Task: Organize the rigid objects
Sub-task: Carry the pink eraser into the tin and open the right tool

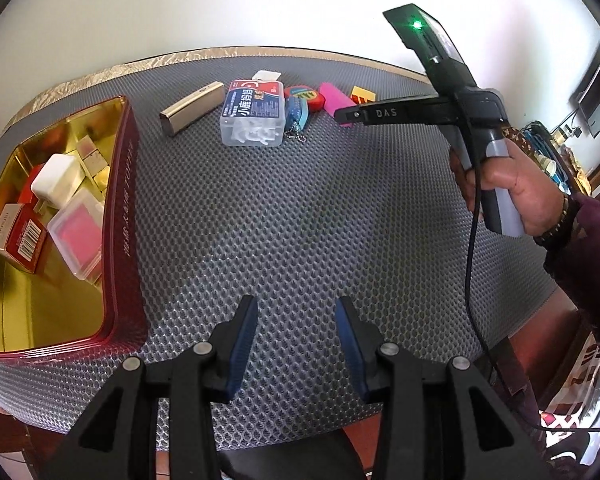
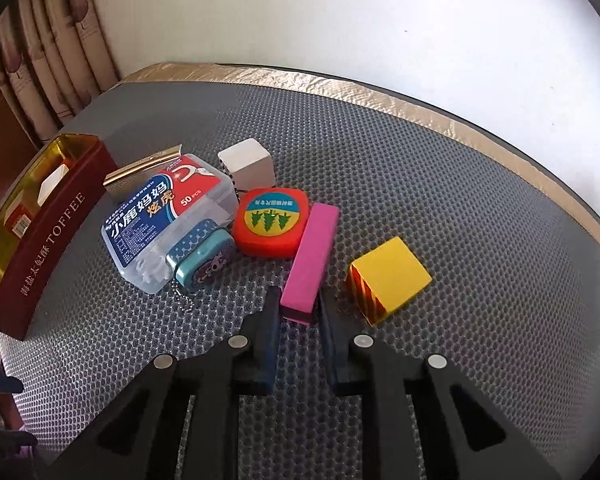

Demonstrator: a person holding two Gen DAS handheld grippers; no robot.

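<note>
Right wrist: jaws straddle pink block point(image 2: 310, 261), seemingly not touching.

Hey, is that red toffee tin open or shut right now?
Open. The toffee tin has no lid on it; its gold interior is exposed, with a white block and a clear pink-filled case lying inside.
</note>
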